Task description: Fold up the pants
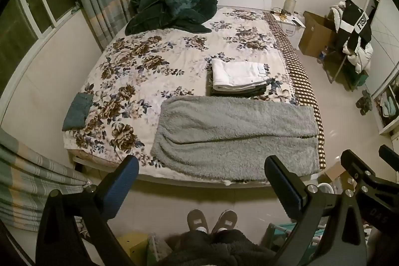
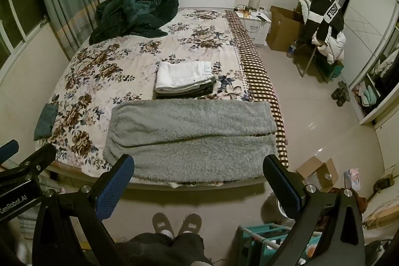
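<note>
"FUS" on the black jacket [image 2: 326,14]; "GenRobot.AI" on the left gripper [image 2: 15,202].

Grey fleece pants [image 1: 237,133] lie flat across the bed's [image 1: 149,61] near edge. Just behind them sits a stack of folded clothes [image 1: 239,77]. The left gripper [image 1: 202,181] hangs wide open, short of the bed.

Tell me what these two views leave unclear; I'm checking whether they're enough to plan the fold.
- Grey fleece pants: near edge hangs over the bed's foot, hidden in both views; waistband and cuffs lost in the pile.
- Folded stack: white pants on top cover the darker garments; their number is unclear.
- Small green cloth: too small to identify.
- Left gripper and right gripper: the holding hands are out of frame.
</note>
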